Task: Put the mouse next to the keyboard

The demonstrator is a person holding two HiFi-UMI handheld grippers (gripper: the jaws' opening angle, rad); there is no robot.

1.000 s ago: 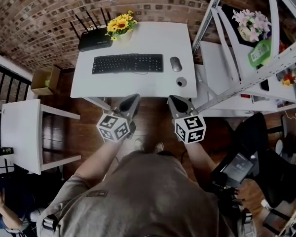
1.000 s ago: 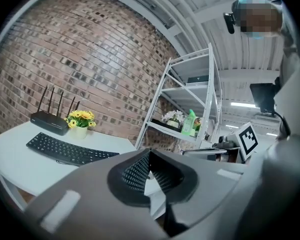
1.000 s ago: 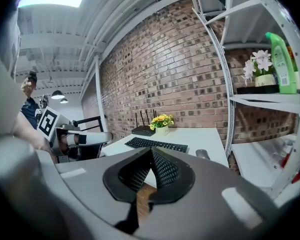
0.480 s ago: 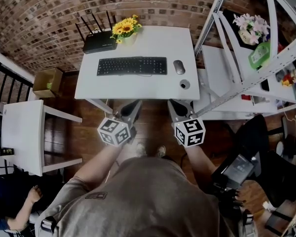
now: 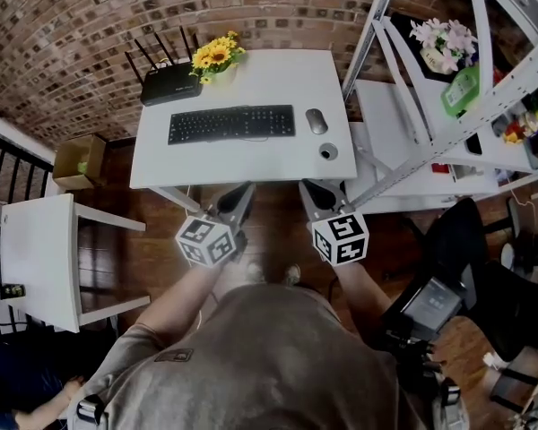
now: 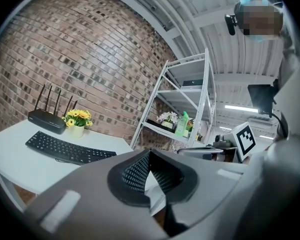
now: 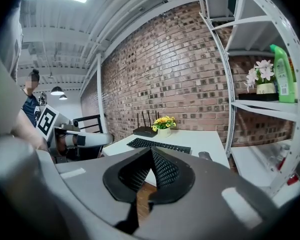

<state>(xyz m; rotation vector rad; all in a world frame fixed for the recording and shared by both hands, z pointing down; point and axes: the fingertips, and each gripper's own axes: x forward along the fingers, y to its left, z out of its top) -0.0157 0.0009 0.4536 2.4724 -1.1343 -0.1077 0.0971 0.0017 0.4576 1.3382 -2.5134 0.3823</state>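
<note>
A grey mouse (image 5: 316, 121) lies on the white table (image 5: 251, 155), just right of the black keyboard (image 5: 231, 123); the mouse (image 7: 205, 156) and keyboard (image 7: 159, 145) also show in the right gripper view, and the keyboard (image 6: 65, 148) in the left gripper view. Both grippers hover in front of the table's near edge, above the wooden floor and apart from the table. My left gripper (image 5: 240, 192) is shut and holds nothing. My right gripper (image 5: 312, 189) is shut too, with its tips met and nothing between them.
A black router (image 5: 169, 81) and a pot of yellow flowers (image 5: 215, 58) stand at the table's back. A small round object (image 5: 328, 151) lies near the front right corner. A white metal shelf rack (image 5: 430, 88) stands to the right, a smaller white table (image 5: 36, 258) to the left.
The view has shifted a little; both grippers stay in front of the table, shut, and the mouse and keyboard have not moved.
</note>
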